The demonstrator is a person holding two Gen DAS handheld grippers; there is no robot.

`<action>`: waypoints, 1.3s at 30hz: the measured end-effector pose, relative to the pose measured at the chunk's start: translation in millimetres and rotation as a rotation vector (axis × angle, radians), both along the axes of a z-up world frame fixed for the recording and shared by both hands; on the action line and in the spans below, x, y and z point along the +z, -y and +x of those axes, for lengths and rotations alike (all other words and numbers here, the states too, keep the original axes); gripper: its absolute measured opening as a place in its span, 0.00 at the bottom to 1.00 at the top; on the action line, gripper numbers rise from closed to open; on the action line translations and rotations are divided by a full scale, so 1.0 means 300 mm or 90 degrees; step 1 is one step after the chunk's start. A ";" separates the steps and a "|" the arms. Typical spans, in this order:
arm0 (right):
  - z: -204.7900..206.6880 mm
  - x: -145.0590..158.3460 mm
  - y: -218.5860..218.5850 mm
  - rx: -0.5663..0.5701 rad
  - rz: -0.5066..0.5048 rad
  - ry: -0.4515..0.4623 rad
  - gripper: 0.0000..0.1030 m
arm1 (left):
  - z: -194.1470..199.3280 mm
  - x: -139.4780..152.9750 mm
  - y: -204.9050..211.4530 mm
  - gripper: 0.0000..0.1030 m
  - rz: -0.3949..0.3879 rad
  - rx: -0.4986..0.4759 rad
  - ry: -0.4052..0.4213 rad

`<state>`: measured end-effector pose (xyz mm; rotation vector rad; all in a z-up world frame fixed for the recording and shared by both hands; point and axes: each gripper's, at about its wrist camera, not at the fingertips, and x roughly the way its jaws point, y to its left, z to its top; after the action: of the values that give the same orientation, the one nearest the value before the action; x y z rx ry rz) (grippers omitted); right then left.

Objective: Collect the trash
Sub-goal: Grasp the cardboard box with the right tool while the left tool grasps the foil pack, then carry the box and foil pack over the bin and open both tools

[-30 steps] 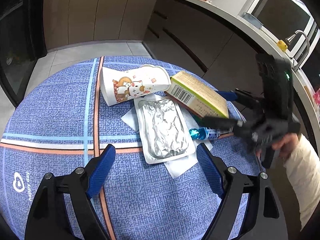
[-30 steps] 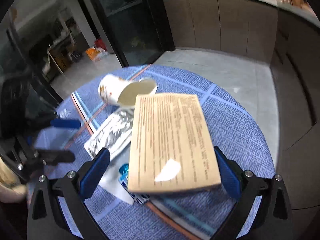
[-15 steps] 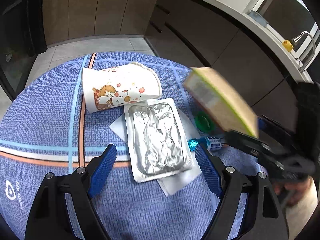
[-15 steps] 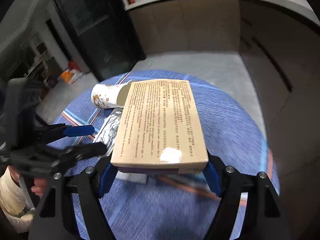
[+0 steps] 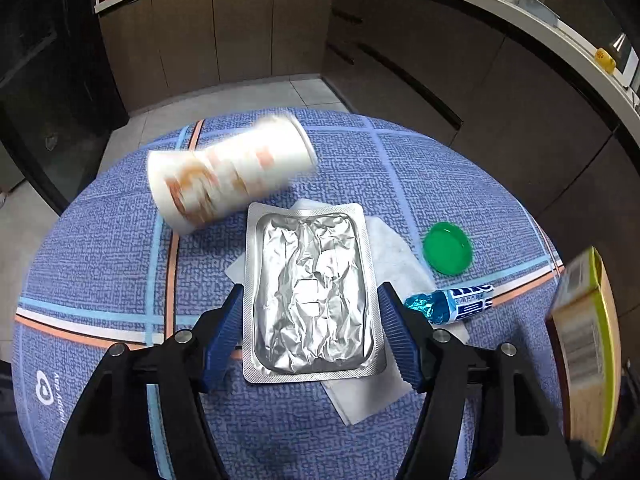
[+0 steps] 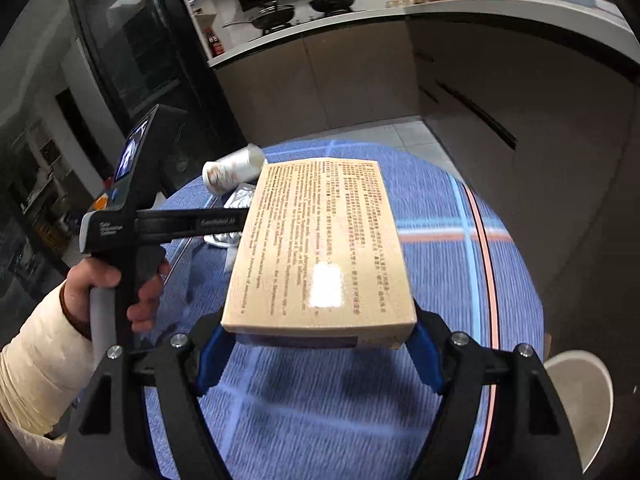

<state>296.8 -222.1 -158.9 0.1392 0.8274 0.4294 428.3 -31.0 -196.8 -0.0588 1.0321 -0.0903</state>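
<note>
Lifted clear of the pile since the earlier frame, the box (image 6: 320, 248) now rides in the right gripper (image 6: 316, 356), whose pads are clamped on its two long sides; it has swung off to the right edge of the left view. With the box gone, a green lid (image 5: 448, 247) shows on the surface (image 5: 100, 272), and the cup (image 5: 228, 176) is blurred, apparently rolling on its side. The left gripper (image 5: 310, 340) has come down over the foil pack (image 5: 312, 292), and its jaws have just been closing, one finger on either side of the pack; they look just beside its edges, not yet pressing. The pack lies flat on a tissue (image 5: 384, 240), with a blue wrapper (image 5: 452, 304) near the right finger.

Risks, as I judge them: the thin, flat pack may buckle or slip out as the fingers squeeze, the tissue may drag along, and the loose cup may roll off the surface.
</note>
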 end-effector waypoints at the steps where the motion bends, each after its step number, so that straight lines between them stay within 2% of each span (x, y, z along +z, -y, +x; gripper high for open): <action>1: -0.013 -0.001 0.001 -0.002 0.003 -0.002 0.73 | -0.004 0.002 -0.003 0.61 -0.006 0.004 -0.001; 4: -0.050 -0.002 0.001 -0.014 0.004 -0.002 0.73 | -0.043 0.034 -0.023 0.61 -0.028 0.004 0.005; 9: -0.107 0.018 0.016 -0.031 0.008 0.004 0.73 | -0.150 0.137 -0.069 0.61 -0.048 -0.017 0.045; 16: -0.207 0.093 0.045 -0.050 0.023 0.038 0.73 | -0.344 0.289 -0.092 0.61 -0.090 -0.055 0.094; 25: -0.381 0.189 0.171 -0.110 0.022 0.089 0.73 | -0.555 0.463 0.058 0.61 -0.126 -0.145 0.146; 29: -0.448 0.197 0.252 -0.148 0.023 0.098 0.73 | -0.625 0.491 0.143 0.61 -0.128 -0.191 0.153; 33: -0.501 0.179 0.345 -0.190 0.019 0.097 0.73 | -0.651 0.472 0.225 0.61 -0.138 -0.239 0.144; 39: -0.566 0.132 0.455 -0.241 0.000 0.085 0.73 | -0.689 0.439 0.392 0.61 -0.129 -0.308 0.122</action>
<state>127.0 -358.6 -119.3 0.2598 0.6518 0.0815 221.5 -148.6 -65.1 0.0172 0.8250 -0.6297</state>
